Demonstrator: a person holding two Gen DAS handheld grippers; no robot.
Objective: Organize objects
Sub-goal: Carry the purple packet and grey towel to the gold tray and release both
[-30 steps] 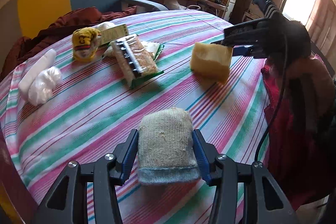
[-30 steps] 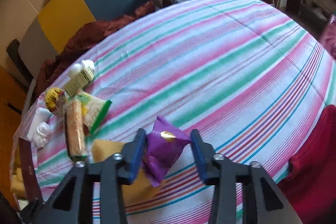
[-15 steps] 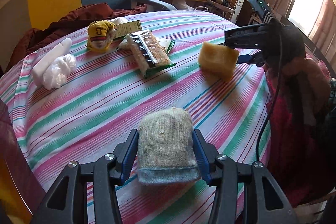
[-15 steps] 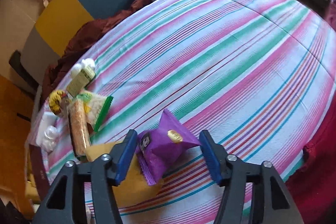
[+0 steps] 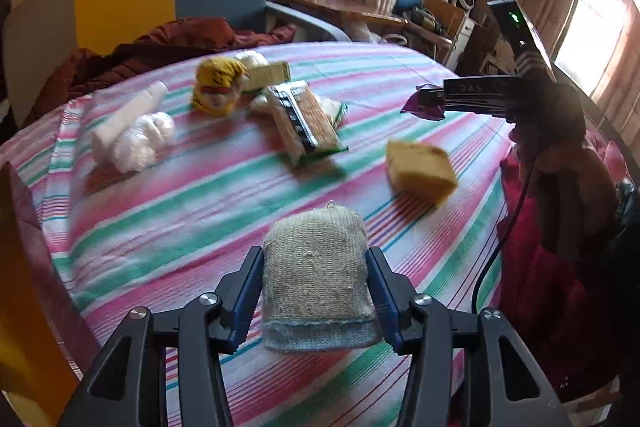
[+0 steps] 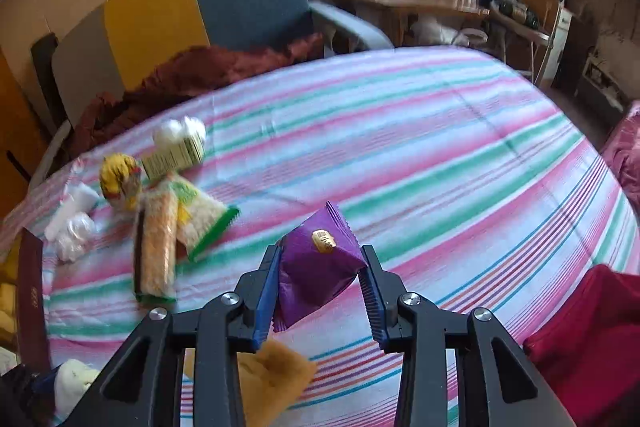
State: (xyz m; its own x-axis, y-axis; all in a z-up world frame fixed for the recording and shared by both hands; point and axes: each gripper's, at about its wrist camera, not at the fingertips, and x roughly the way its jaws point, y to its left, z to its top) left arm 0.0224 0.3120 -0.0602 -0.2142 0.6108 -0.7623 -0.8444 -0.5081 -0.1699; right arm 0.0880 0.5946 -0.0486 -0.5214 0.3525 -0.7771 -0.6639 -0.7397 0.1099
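The right gripper (image 6: 320,291) has just closed again, its fingers now clamped on the purple packet (image 6: 320,267), lifted off the sponge (image 5: 420,171); the left gripper (image 5: 316,291) grips the cloth pad (image 5: 316,279), ready for sorting.

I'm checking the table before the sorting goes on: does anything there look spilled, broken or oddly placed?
Nothing spilled or broken. The snack packets lie in a loose overlapping heap at the far side, and the yellow sponge sits alone, askew to the stripes of the tablecloth.

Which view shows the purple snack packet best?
The right wrist view: the purple snack packet fills the frame's centre, pinched in the right gripper, label visible. The left wrist view shows only a small purple corner at the gripper's tip.
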